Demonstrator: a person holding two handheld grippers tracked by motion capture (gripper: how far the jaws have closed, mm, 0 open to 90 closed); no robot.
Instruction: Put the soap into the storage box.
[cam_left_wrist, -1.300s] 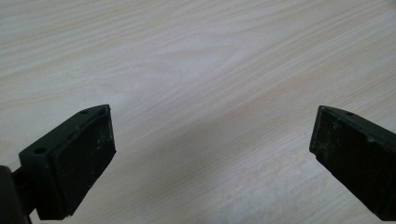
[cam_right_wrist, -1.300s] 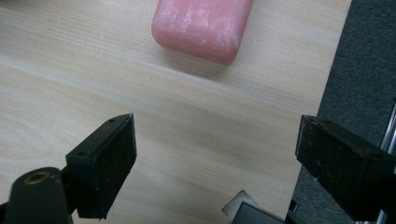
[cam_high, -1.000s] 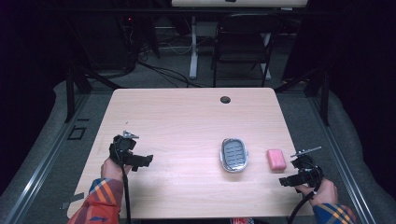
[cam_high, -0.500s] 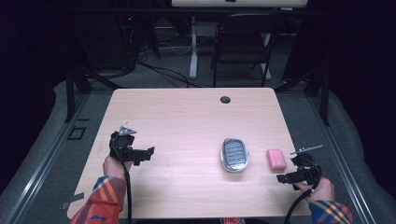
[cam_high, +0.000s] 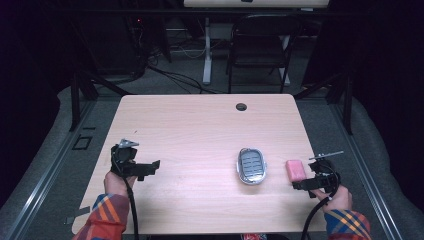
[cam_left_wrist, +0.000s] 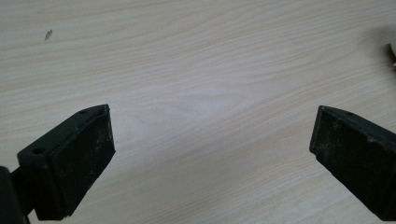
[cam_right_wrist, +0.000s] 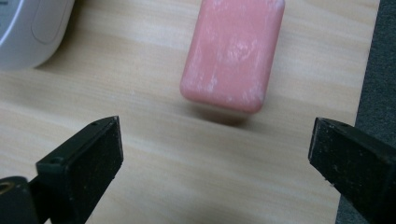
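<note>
Dark floor and a folding chair (cam_high: 257, 47) lie beyond the pale wooden table (cam_high: 200, 130), which has a small round hole (cam_high: 241, 106) near its 12 o'clock edge. On the table toward 4 o'clock sits a silver oval dish (cam_high: 251, 165) with a ridged grey inside, and just beside it, at about 3 o'clock from it, lies a pink soap bar (cam_high: 295, 169); the two are apart. The left hand-held gripper (cam_high: 145, 169) is held above the table at the 8 o'clock side, its jaws wide apart with bare wood between them in the left gripper view. The right hand-held gripper (cam_high: 300, 185) hovers near the table's 4 o'clock corner, just short of the soap; in the right gripper view its jaws stand wide apart, with the soap bar (cam_right_wrist: 232, 53) lying ahead of them and not touched, and the dish's rim (cam_right_wrist: 32, 30) at the upper left. Plaid sleeves (cam_high: 107, 217) come in from the 6 o'clock edge.
</note>
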